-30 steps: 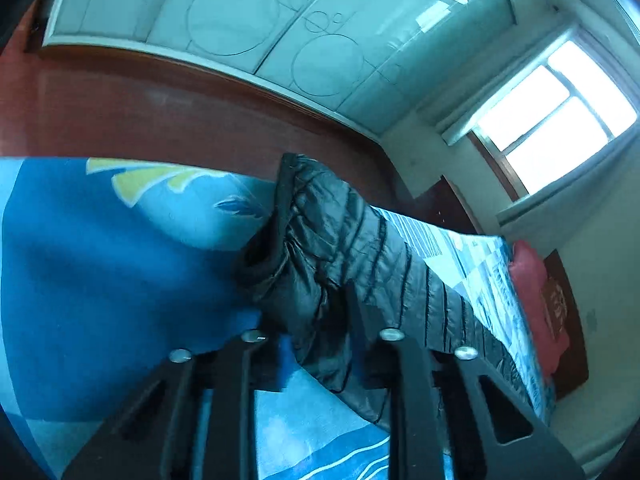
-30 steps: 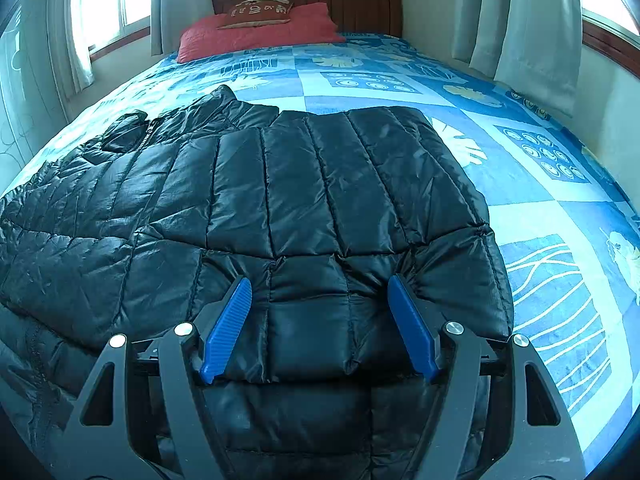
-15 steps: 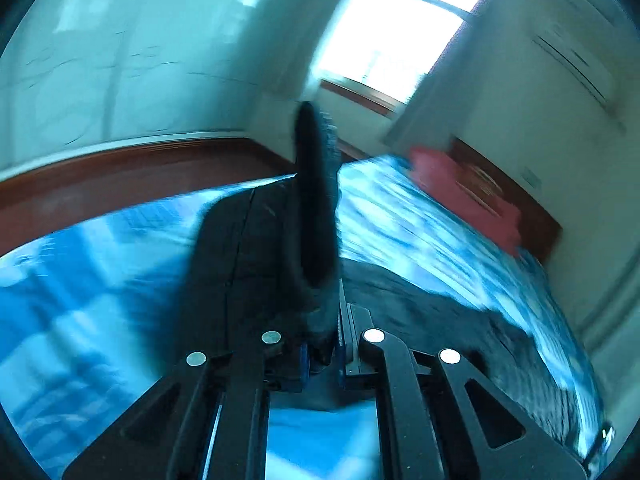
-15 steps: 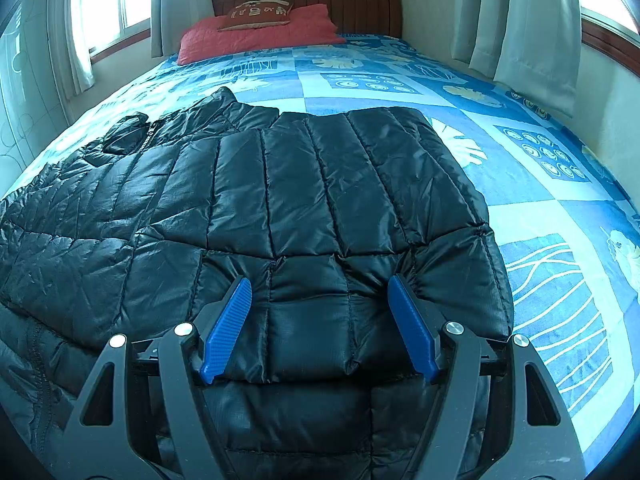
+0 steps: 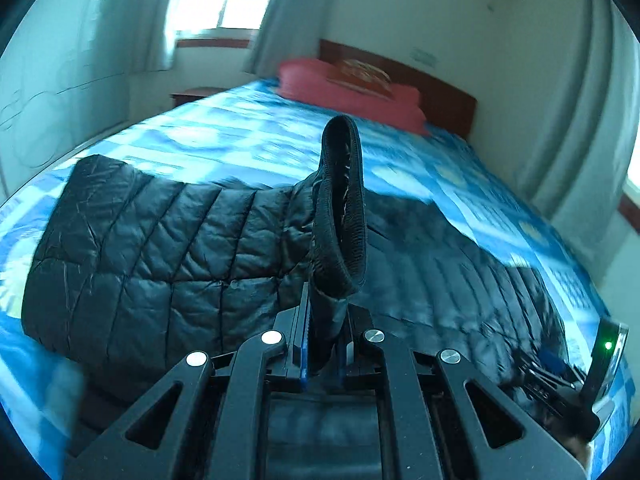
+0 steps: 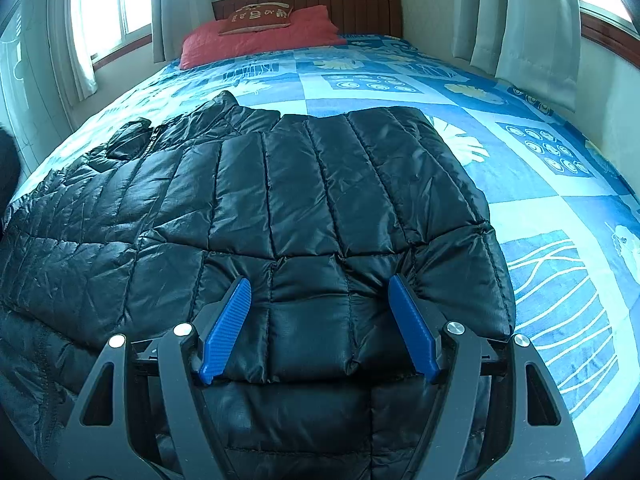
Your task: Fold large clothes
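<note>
The left gripper point(image 5: 322, 354) pinches the black jacket's point(image 6: 304, 200) ribbed cuff point(image 5: 344, 208), which stands upright above it; the right gripper point(image 6: 320, 320) is spread over the jacket's near edge.

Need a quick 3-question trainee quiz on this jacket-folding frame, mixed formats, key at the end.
1. True or false: the left gripper is shut on the jacket's cuff.
2. Multiple choice: the right gripper is (a) shut on a sleeve, (b) open, its pads either side of a panel of the jacket, (c) holding the pillow.
3. Fill in: the red pillow lies against the ____ at the far end of the bed.

Key: 1 true; 2 b; 3 headboard.
</note>
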